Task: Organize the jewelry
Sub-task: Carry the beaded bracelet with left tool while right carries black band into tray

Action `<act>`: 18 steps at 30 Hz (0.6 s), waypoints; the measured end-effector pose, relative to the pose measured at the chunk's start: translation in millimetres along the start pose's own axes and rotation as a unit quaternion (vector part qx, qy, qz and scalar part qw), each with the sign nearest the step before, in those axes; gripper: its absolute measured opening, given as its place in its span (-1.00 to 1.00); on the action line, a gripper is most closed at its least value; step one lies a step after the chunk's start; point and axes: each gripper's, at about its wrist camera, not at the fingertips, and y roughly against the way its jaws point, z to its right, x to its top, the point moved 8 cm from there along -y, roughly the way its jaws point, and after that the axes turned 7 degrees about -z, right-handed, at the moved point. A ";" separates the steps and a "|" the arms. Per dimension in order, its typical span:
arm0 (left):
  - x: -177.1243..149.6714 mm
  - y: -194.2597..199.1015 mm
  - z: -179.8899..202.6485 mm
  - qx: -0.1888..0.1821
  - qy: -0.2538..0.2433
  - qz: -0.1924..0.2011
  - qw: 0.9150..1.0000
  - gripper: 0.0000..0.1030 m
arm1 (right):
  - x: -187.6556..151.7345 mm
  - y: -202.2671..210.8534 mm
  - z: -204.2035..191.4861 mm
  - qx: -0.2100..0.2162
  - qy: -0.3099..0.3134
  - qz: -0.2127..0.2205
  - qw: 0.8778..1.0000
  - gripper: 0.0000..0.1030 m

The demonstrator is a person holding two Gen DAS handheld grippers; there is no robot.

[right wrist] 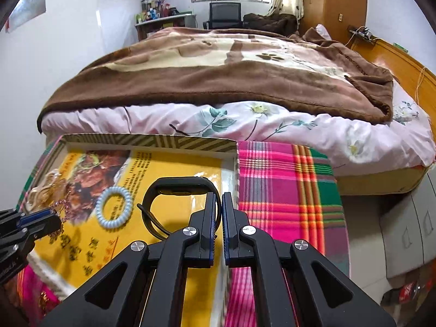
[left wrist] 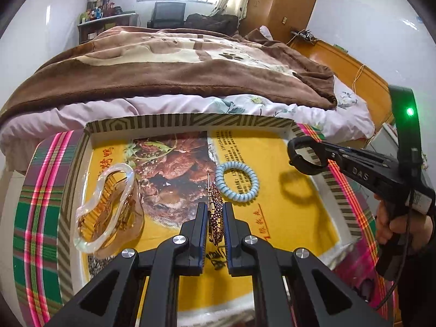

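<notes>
Left gripper: I am clenching beaded hairpin on edge, above tray. Thin, light, stiff, likely fragile; I am judging grip best at solid mid-body, gentle pressure.

Right gripper: I am pinching black band by strap, over tray's right side. Rubbery, light, floppy loop.

Coil tie and clear claw clip are lying in tray.

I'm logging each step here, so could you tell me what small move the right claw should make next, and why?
Probably lower the black wristband onto the bare yellow liner and open. The right claw is shut on it above the tray, beside the blue spiral hair tie, while the left claw holds the beaded hair clip.
</notes>
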 end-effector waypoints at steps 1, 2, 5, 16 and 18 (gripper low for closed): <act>0.4 -3.3 -1.0 0.001 0.001 -0.002 1.000 -0.79 | 2.7 -3.5 -1.4 -0.002 0.003 -0.002 1.000 -0.92; 1.3 -5.5 -2.1 0.003 0.002 -0.003 1.000 -0.79 | 5.7 -7.6 -2.2 -0.004 0.006 -0.004 1.000 -0.92; 3.1 -13.0 -5.8 0.008 0.006 -0.007 1.000 -0.79 | 13.5 -17.5 -5.6 -0.004 0.008 -0.009 1.000 -0.92; 1.7 -29.1 -8.3 0.013 0.010 -0.026 1.000 -0.78 | 20.3 -38.1 -15.7 -0.012 0.028 -0.043 0.999 -0.91; 2.0 -29.6 -10.4 0.015 0.015 -0.028 0.999 -0.72 | 19.4 -41.4 -13.3 -0.008 0.019 -0.052 0.998 -0.91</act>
